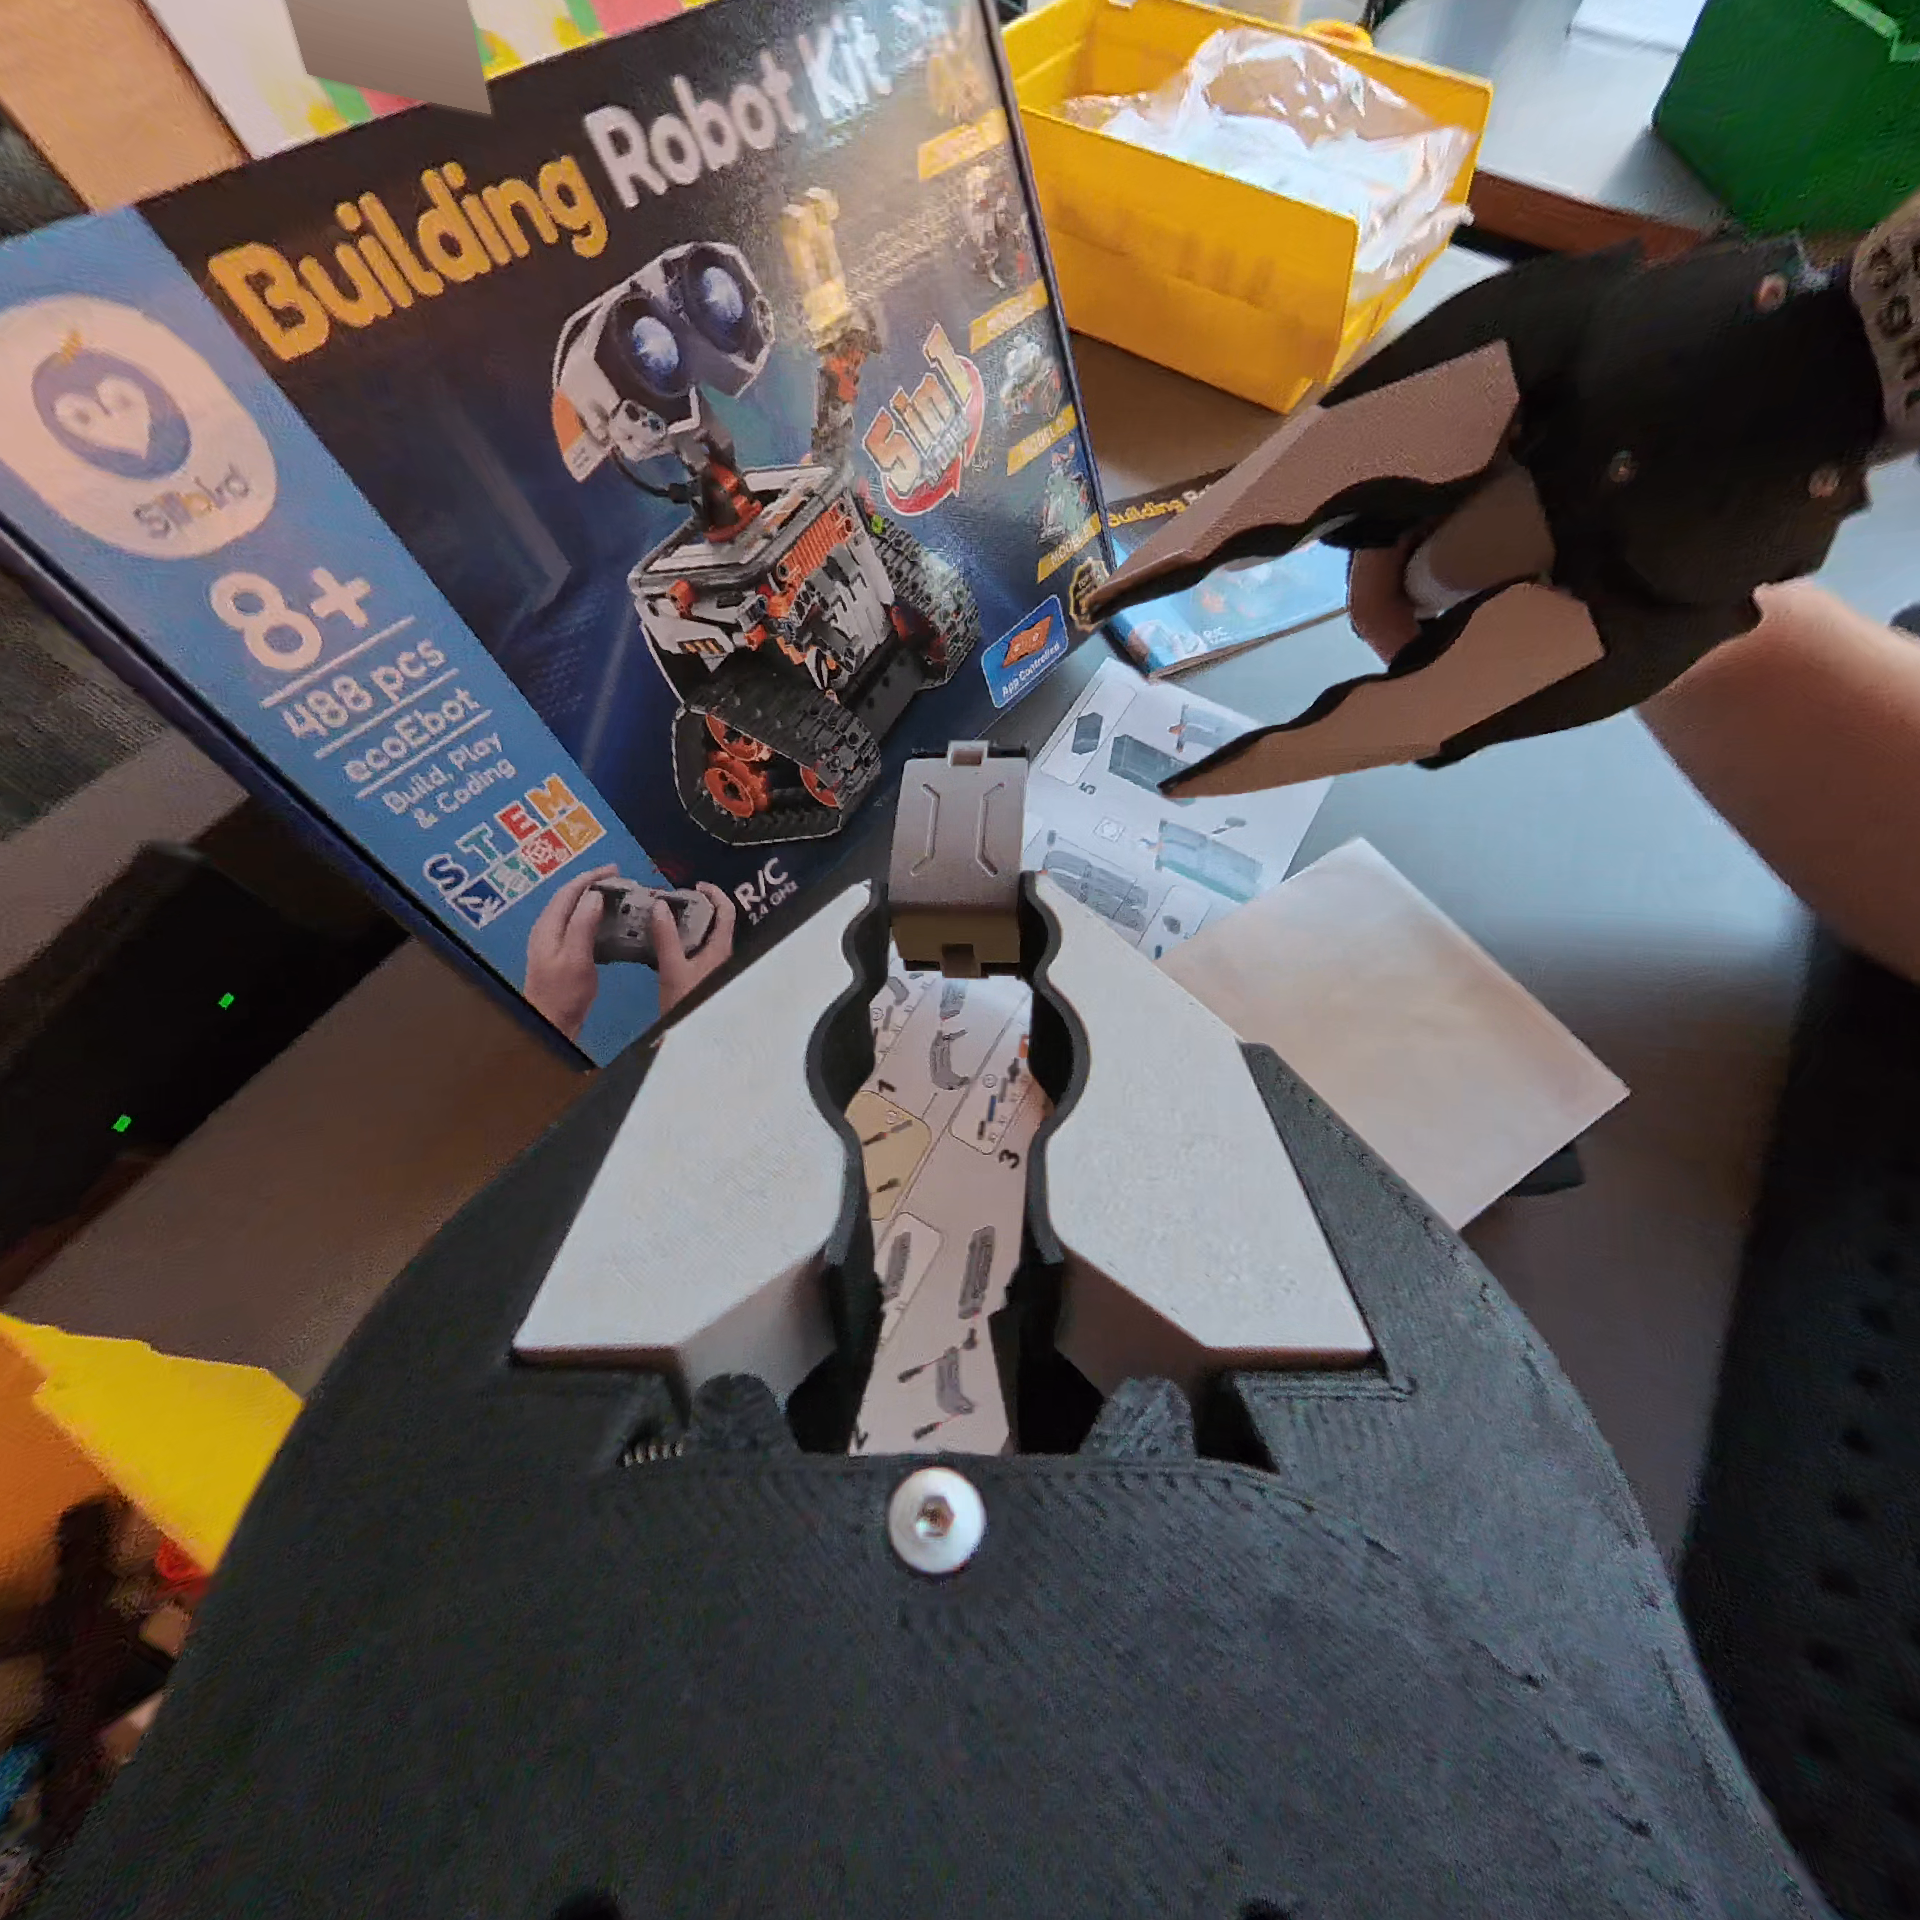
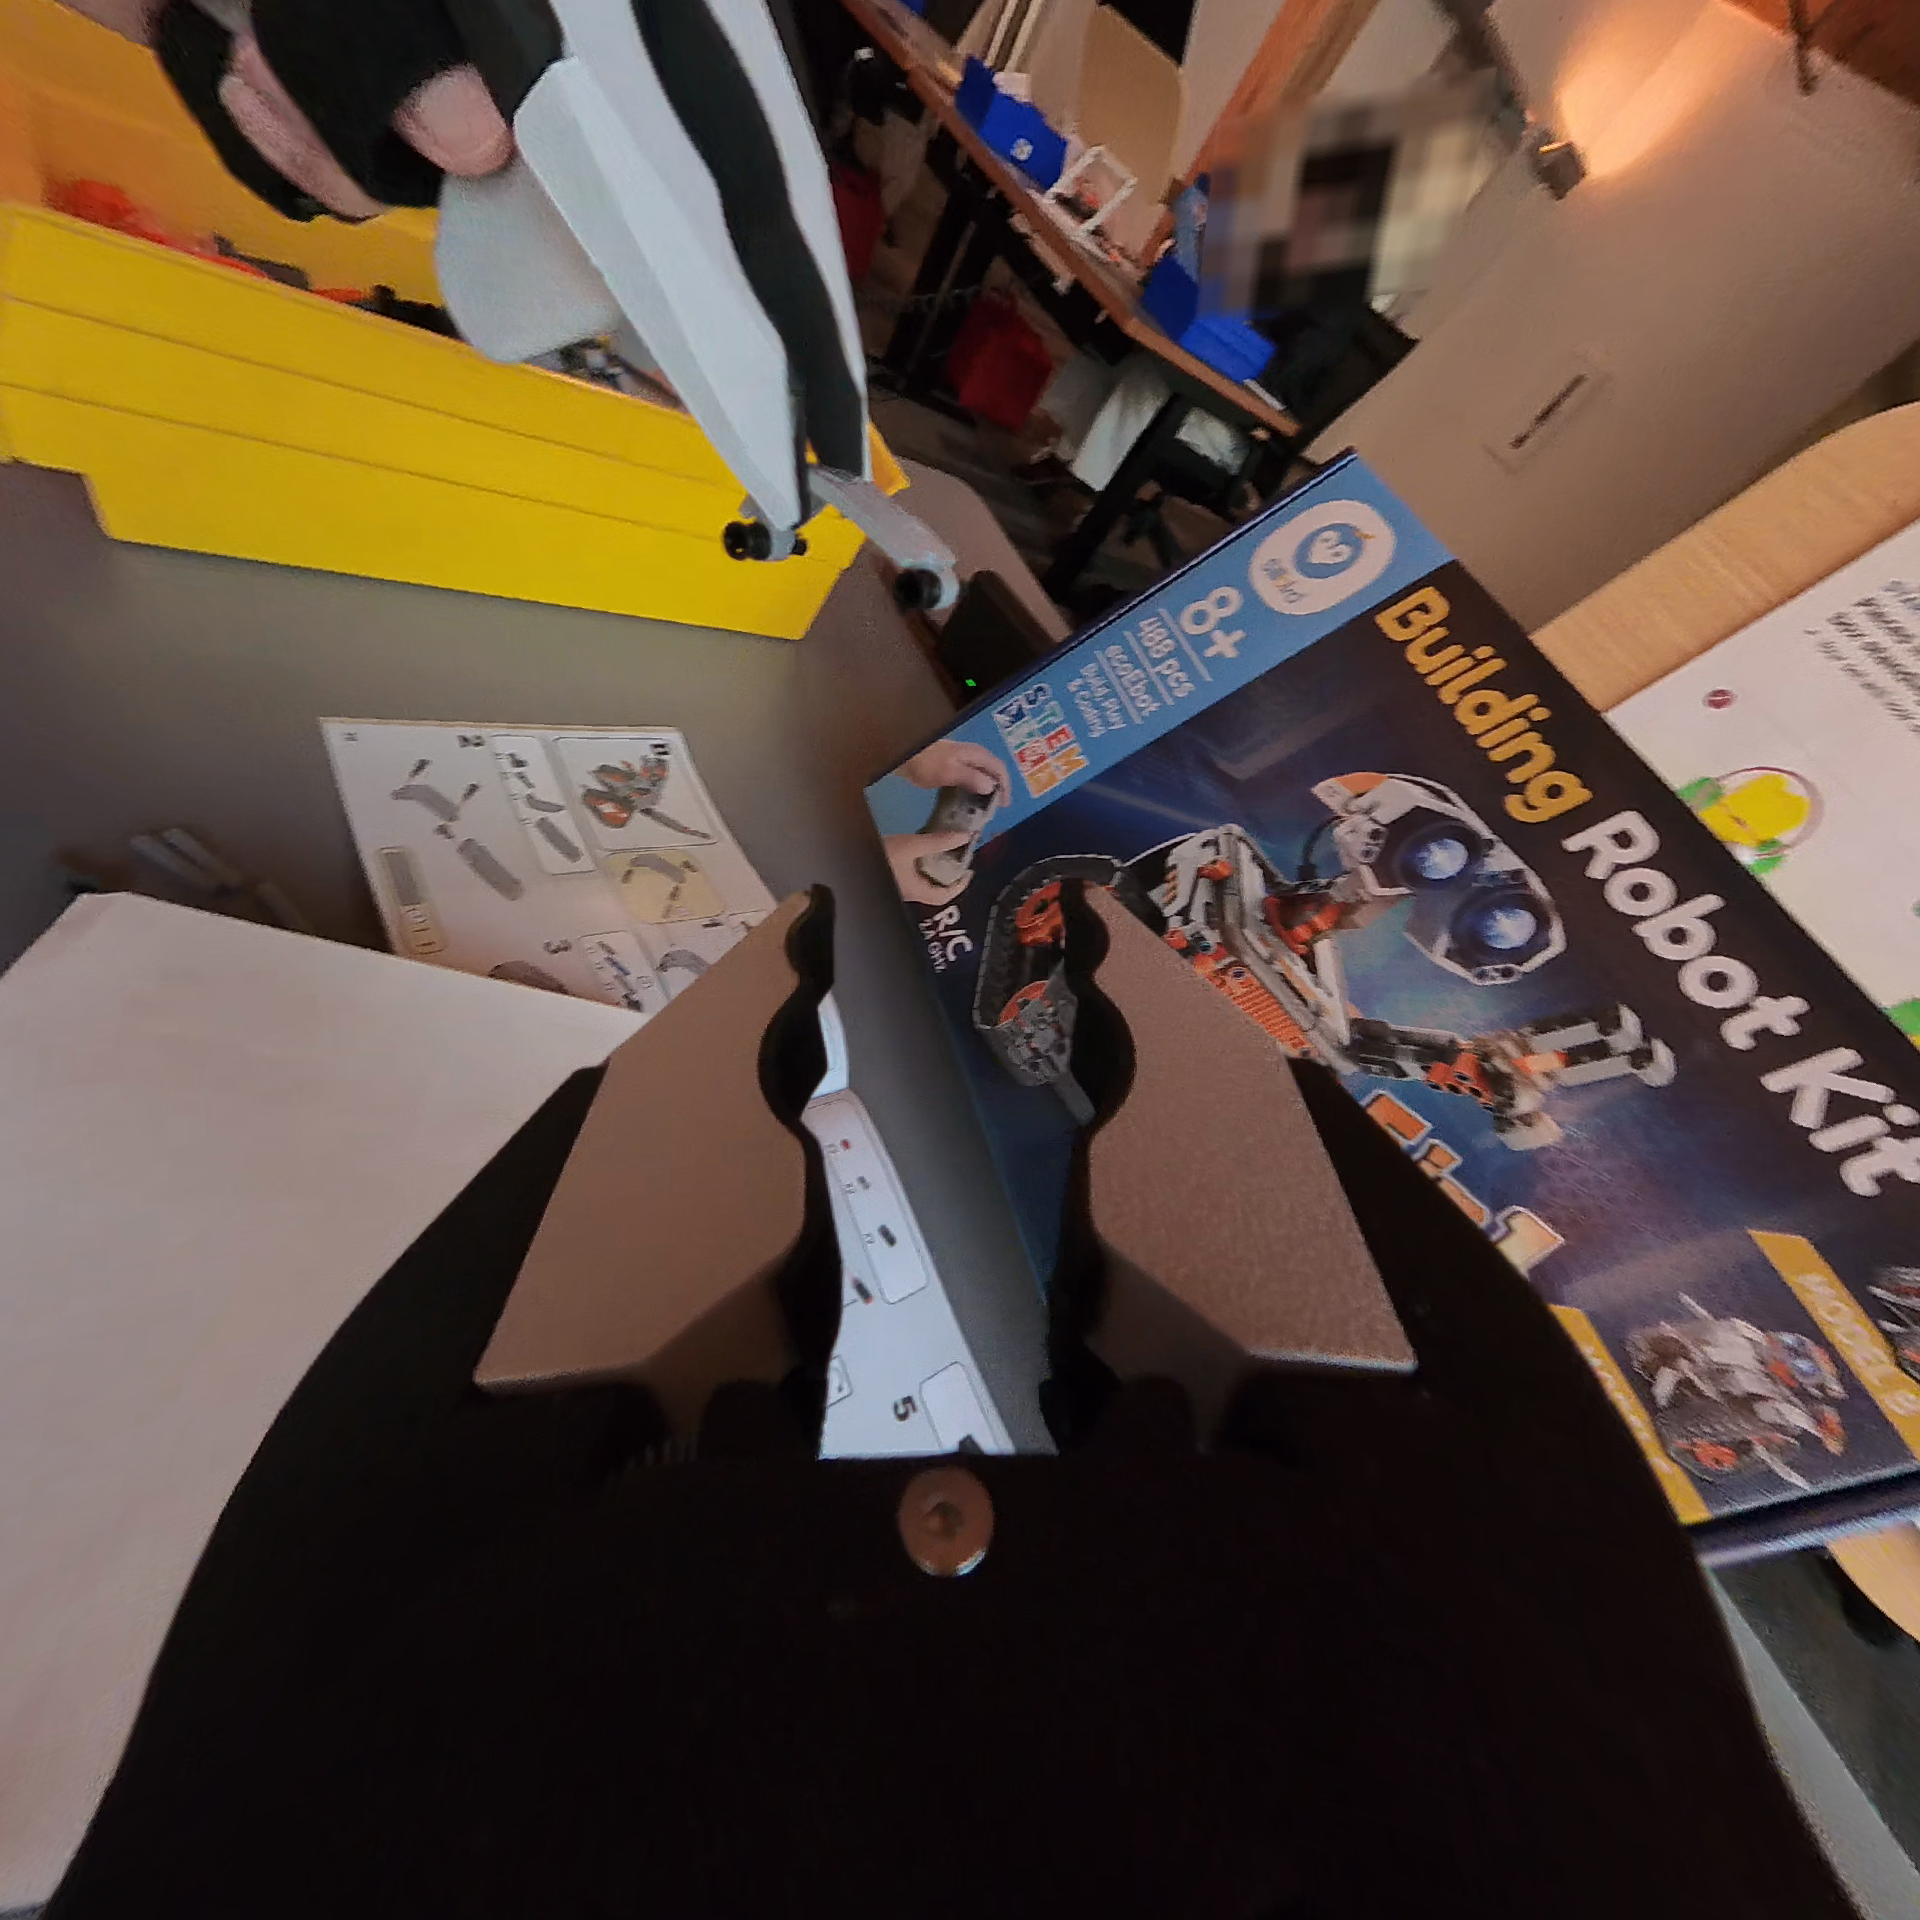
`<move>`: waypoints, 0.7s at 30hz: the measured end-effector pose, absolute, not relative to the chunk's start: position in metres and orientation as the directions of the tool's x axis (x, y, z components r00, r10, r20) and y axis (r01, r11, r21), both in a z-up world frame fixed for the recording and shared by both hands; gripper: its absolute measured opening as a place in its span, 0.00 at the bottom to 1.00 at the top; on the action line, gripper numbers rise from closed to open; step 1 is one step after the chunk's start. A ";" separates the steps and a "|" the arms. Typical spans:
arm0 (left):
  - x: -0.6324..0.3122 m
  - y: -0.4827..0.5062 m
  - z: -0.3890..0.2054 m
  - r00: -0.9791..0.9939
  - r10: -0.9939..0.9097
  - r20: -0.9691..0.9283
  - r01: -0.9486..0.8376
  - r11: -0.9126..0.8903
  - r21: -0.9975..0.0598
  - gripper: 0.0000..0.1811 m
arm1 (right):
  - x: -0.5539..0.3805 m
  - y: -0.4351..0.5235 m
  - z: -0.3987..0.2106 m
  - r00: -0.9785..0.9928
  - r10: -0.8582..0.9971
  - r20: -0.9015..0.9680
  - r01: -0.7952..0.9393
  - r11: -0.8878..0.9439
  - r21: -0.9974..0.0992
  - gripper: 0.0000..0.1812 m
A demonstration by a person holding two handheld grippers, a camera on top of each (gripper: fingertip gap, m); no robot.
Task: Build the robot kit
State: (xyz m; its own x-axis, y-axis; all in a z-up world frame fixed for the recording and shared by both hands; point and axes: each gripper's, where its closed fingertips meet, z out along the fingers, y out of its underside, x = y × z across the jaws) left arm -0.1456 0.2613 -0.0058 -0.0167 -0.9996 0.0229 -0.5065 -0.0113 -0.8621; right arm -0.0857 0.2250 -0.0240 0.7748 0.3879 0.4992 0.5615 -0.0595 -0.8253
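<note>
I'm pinching a grey block [image 1: 958, 868] in my left gripper [image 1: 954, 914] at the fingertips, its long axis running away from me above the instruction sheet [image 1: 1164, 831], while my right gripper [image 1: 1132, 696] is hanging empty, jaws apart, just right of it.

Blue-black cardboard kit box [image 1: 582, 499] upper left; yellow plastic bin [image 1: 1226, 260] upper right; white instruction sheet [image 1: 1164, 821] centre on grey desk [image 1: 1558, 894].

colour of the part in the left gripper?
Grey plastic part, clamped in the left gripper; left wrist view.
</note>
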 end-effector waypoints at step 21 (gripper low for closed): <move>-0.137 0.247 -0.024 -0.071 -0.997 0.043 -0.578 0.006 -0.816 0.13 | -0.117 0.233 -0.019 0.695 0.260 0.670 0.692 0.007 -0.722 0.13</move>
State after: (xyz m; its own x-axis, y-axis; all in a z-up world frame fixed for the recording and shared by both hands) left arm -0.1370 0.2471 -0.0236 -0.0710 -0.9966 0.0427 -0.5779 0.0062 -0.8161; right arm -0.1174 0.2330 -0.0195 0.6954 0.2605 0.6698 0.6924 0.0071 -0.7215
